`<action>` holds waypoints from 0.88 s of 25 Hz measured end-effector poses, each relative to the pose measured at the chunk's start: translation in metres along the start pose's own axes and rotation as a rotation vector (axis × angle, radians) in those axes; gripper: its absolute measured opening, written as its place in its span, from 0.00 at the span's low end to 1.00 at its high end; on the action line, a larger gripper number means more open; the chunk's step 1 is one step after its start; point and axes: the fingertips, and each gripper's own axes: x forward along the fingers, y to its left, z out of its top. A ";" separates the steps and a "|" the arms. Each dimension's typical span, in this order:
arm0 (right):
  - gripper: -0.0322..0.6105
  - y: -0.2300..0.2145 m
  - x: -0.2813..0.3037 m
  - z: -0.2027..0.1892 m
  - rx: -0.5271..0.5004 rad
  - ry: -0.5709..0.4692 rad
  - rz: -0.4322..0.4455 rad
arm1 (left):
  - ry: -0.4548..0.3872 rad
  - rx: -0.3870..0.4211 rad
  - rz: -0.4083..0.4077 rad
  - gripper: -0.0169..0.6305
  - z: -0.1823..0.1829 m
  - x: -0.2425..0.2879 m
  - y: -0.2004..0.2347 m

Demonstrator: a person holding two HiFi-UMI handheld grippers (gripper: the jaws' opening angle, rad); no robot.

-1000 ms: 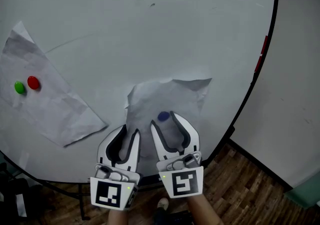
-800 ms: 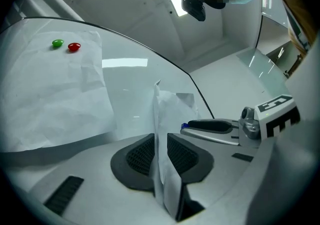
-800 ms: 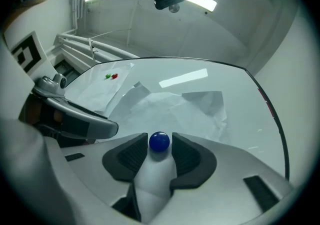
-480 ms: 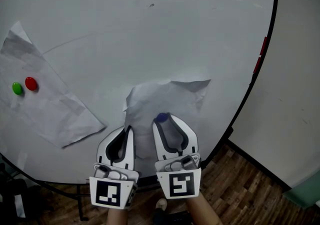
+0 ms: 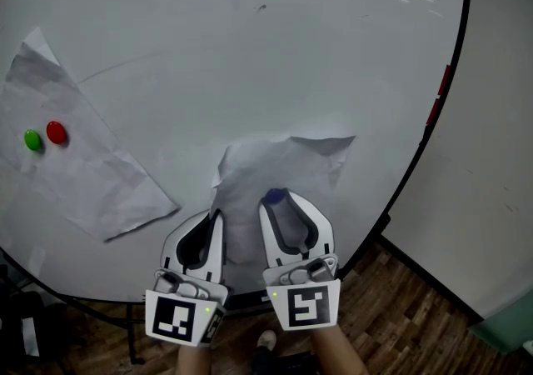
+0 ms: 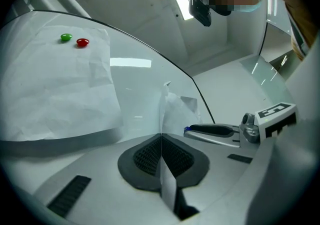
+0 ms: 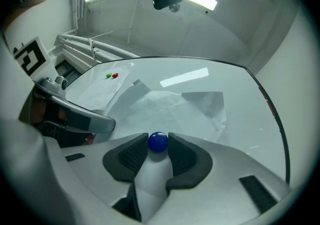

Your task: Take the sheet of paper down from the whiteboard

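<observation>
A crumpled sheet of paper point(image 5: 291, 167) lies against the whiteboard point(image 5: 250, 48), low and centre in the head view. A blue magnet point(image 5: 273, 195) sits on its lower part. My right gripper point(image 5: 275, 199) is shut on that blue magnet point(image 7: 158, 141), with both pads touching it. My left gripper point(image 5: 217, 217) is shut on the sheet's left edge, and the paper point(image 6: 172, 111) runs as a thin fold between the closed pads point(image 6: 150, 155). The two grippers stand side by side.
A second sheet point(image 5: 75, 161) hangs at the board's left, with a green magnet point(image 5: 32, 140) and a red magnet point(image 5: 57, 132) on it. The board's dark frame point(image 5: 423, 133) runs down the right and carries a red item point(image 5: 440, 95). Wooden floor point(image 5: 400, 315) lies below.
Both grippers have closed: the right jaws came in onto the blue magnet, and the left jaws pressed shut on the paper's edge. The paper has barely shifted.
</observation>
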 end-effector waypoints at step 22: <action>0.26 -0.014 -0.040 -0.001 0.030 0.040 -0.021 | 0.035 -0.104 0.110 0.06 0.000 -0.067 0.018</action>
